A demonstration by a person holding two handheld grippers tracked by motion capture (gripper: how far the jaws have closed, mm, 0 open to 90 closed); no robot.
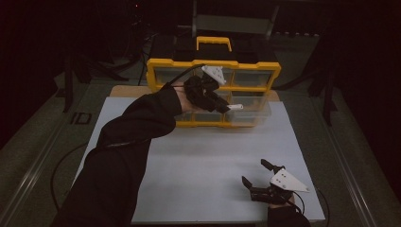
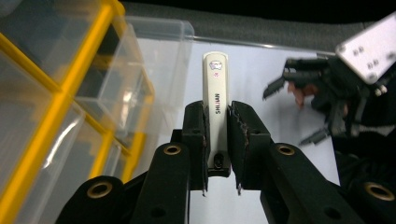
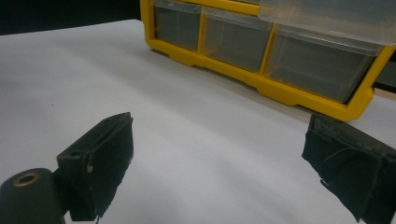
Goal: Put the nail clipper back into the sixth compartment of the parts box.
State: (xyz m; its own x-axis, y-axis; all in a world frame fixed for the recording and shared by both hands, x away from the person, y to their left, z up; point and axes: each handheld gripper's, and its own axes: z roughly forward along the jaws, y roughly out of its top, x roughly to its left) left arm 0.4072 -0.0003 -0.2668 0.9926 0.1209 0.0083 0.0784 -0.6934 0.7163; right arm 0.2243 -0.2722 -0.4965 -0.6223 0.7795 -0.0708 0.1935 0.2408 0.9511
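Two grippers: I have both in the high view, one raised at upper centre, one low at lower right.
Left gripper (image 1: 226, 106): I hold it up in front of the yellow organizer box (image 1: 158, 75), jaws pointing toward the right of the frame; the dark sleeve (image 1: 142, 118) slants in from lower left.
Left grip: jaws clamped on a white nail clipper (image 2: 216, 100), pads pressing its two long sides, its far end sticking out past them.
Clipper place: above the white board (image 1: 203, 151), just in front of the box's clear drawers (image 1: 250, 101), in no compartment.
Right gripper (image 1: 255, 172): I rest it near the board's lower right corner, jaws spread wide, nothing between them.
Edges: box front runs across the top of the right gripper view (image 3: 261, 84); board edge lies close behind the right hand.
Open room: bare white board stretches between box and right gripper.
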